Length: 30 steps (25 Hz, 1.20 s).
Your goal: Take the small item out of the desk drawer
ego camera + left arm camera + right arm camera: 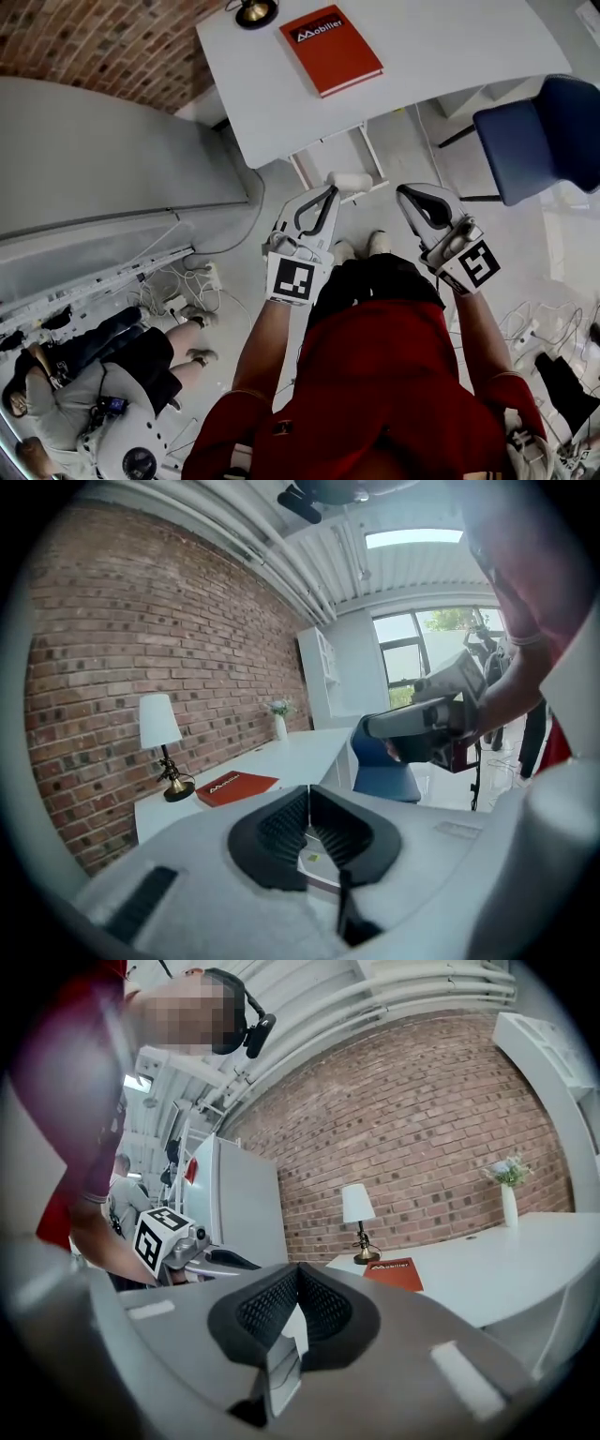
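My left gripper (334, 187) and right gripper (403, 192) hang side by side in front of the white desk (422, 66), over the floor. Both are shut with nothing between the pads. In the left gripper view the black pads meet at the tip of the left gripper (307, 794), and the right gripper (422, 728) shows beyond them. In the right gripper view the right gripper (298, 1271) has its pads together, and the left gripper (178, 1241) shows at the left. No drawer and no small item is in any view.
On the desk lie a red book (330, 49) and a lamp (255, 11); a vase (508, 1204) stands further along. A blue chair (544, 136) stands at the right. A grey partition (112, 159), floor cables and a seated person (94, 375) are at the left.
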Each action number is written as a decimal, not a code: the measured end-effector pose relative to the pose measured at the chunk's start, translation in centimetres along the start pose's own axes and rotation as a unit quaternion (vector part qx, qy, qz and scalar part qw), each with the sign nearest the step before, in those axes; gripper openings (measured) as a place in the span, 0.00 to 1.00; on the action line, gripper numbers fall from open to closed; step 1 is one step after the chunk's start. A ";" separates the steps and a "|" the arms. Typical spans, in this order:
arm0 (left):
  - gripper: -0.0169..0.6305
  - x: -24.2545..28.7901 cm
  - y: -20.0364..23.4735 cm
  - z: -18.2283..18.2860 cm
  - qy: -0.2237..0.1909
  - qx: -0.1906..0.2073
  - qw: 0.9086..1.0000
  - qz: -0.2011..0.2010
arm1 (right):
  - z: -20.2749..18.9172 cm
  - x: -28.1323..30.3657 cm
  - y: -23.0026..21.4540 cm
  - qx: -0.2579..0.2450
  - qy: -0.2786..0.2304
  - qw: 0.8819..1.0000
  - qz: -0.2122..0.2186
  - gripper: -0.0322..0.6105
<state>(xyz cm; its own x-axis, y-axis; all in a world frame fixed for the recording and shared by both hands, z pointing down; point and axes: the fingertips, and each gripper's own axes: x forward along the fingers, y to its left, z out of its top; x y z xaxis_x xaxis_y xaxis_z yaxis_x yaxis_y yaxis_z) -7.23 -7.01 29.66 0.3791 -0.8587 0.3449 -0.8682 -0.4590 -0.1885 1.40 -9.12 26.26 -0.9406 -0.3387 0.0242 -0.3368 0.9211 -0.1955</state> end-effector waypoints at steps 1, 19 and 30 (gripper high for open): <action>0.05 -0.7 0.0 0.6 -0.007 0.000 1.000 0.004 | 0.5 -0.2 0.6 -0.002 -0.003 1.000 0.002 0.07; 0.05 -8.6 -0.1 5.3 -0.073 0.000 0.996 0.049 | 4.6 -1.9 6.2 -0.017 -0.046 0.999 0.013 0.07; 0.05 -10.0 1.2 4.5 -0.076 0.006 0.996 0.052 | 4.7 -0.7 7.4 -0.026 -0.046 0.999 0.014 0.07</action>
<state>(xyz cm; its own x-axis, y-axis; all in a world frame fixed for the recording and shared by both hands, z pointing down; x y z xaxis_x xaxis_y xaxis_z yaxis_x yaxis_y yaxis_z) -10.59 -0.02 21.89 0.3319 -0.9259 0.1805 -0.9020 -0.3675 -0.2267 -0.18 -2.96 20.21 -0.9423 -0.3271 -0.0712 -0.3149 0.9382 -0.1434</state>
